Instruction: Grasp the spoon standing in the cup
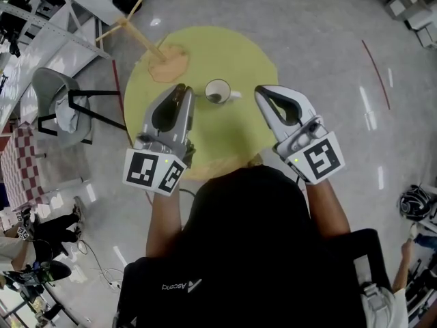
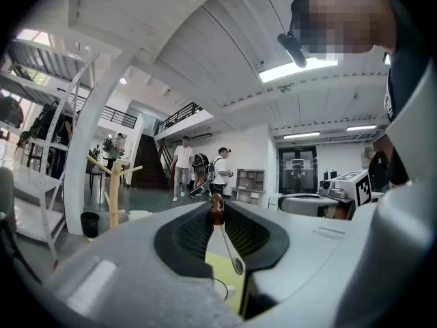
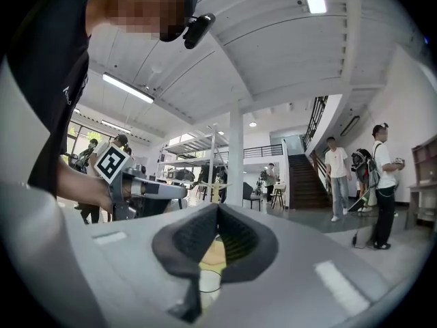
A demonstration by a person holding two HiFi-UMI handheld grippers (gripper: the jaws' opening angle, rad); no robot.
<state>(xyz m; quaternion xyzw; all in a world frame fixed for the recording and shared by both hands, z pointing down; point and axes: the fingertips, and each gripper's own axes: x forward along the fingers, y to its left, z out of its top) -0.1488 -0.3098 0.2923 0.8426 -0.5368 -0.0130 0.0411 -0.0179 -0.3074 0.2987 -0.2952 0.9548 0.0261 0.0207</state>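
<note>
A white cup (image 1: 218,91) stands near the middle of the round yellow table (image 1: 225,139). My left gripper (image 1: 181,87) hovers just left of the cup, pointing away from me. In the left gripper view the left gripper (image 2: 216,207) is shut on the brown handle end of a metal spoon (image 2: 232,255). The spoon's bowl hangs back toward the camera over the yellow top. The head view hides the spoon under the jaws. My right gripper (image 1: 260,91) sits just right of the cup. Its tips (image 3: 218,209) meet with nothing between them, above the cup (image 3: 208,279).
A tan cloth (image 1: 168,61) lies on the table's far left. Behind it stands a wooden rack (image 1: 130,29), and a grey chair (image 1: 58,104) stands left of the table. Several people (image 2: 183,169) stand in the hall beyond.
</note>
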